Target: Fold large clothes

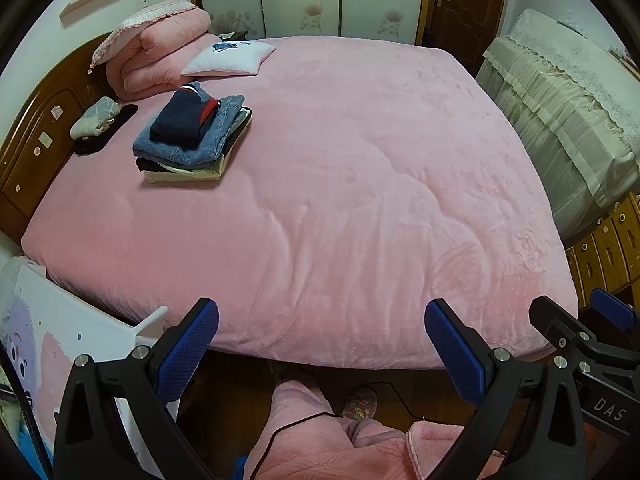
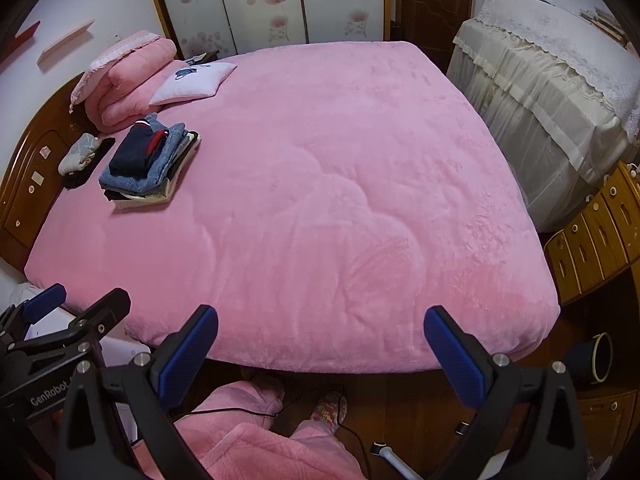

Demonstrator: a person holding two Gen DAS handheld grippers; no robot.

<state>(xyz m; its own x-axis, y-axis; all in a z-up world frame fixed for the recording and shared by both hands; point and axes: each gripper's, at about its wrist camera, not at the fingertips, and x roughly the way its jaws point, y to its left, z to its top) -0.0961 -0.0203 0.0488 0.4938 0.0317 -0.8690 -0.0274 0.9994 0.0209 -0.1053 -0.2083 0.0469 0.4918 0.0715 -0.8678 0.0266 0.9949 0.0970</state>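
A stack of folded clothes [image 1: 192,136] lies on the pink bed [image 1: 340,200] near the headboard, with a navy garment on top of blue jeans and pale pieces beneath; it also shows in the right wrist view [image 2: 150,164]. My left gripper [image 1: 322,340] is open and empty, held above the bed's near edge. My right gripper [image 2: 320,344] is open and empty beside it, also at the near edge. The right gripper shows at the right edge of the left wrist view [image 1: 576,320]. No garment lies spread on the bed.
A rolled pink quilt [image 1: 156,52] and a white pillow [image 1: 228,58] lie by the wooden headboard [image 1: 36,128]. A grey bundle [image 1: 94,118] lies by it. A cloth-covered cabinet [image 2: 540,92] and wooden drawers [image 2: 592,232] stand right. A dark bin [image 2: 592,356] stands on the floor.
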